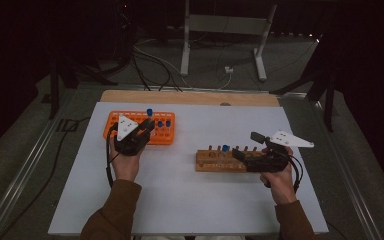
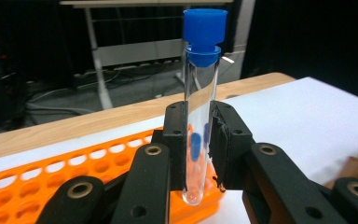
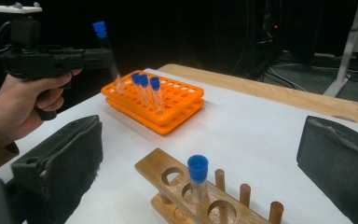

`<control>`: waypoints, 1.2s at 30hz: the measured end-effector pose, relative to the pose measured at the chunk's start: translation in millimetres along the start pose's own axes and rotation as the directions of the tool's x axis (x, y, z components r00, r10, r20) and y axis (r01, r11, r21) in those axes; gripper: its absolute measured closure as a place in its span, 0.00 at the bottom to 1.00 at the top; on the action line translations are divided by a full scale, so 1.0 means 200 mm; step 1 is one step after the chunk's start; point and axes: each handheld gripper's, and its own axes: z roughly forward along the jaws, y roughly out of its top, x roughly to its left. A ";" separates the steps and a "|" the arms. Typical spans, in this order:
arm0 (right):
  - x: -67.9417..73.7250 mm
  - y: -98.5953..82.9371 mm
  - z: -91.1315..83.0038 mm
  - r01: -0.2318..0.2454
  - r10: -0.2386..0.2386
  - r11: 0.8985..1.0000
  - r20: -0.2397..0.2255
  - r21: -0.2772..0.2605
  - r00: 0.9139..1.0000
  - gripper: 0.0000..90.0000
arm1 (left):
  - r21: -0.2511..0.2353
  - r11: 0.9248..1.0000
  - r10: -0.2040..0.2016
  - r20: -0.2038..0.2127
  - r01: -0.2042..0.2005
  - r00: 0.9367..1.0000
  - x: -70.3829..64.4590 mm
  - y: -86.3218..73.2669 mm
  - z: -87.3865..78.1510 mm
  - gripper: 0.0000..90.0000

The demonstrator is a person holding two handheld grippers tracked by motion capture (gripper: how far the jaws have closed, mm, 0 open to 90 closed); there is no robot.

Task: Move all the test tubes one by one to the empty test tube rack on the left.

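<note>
Pinching a blue-capped test tube (image 2: 200, 107) low on its glass, the left gripper (image 1: 139, 134) holds it above the orange rack (image 1: 166, 136) at the tabletop's (image 1: 190, 200) far left. The right gripper's (image 1: 252, 154) fingers (image 3: 60, 163) stand spread around the wooden rack (image 3: 200, 196) (one tube (image 3: 197, 179) seated). With so low a grip, the tube could tilt or slip, missing its hole.

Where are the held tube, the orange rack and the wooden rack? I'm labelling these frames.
held tube (image 2: 200, 107), left gripper view, glass wall.
orange rack (image 3: 179, 100), right gripper view, top plate.
wooden rack (image 1: 219, 164), high view, front face.
</note>
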 end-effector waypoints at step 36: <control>0.00 0.00 0.00 0.005 -0.005 1.000 -0.020 -0.006 1.000 0.01 | 0.086 0.994 -0.063 -0.134 0.075 0.989 0.13 -0.14 0.19 0.87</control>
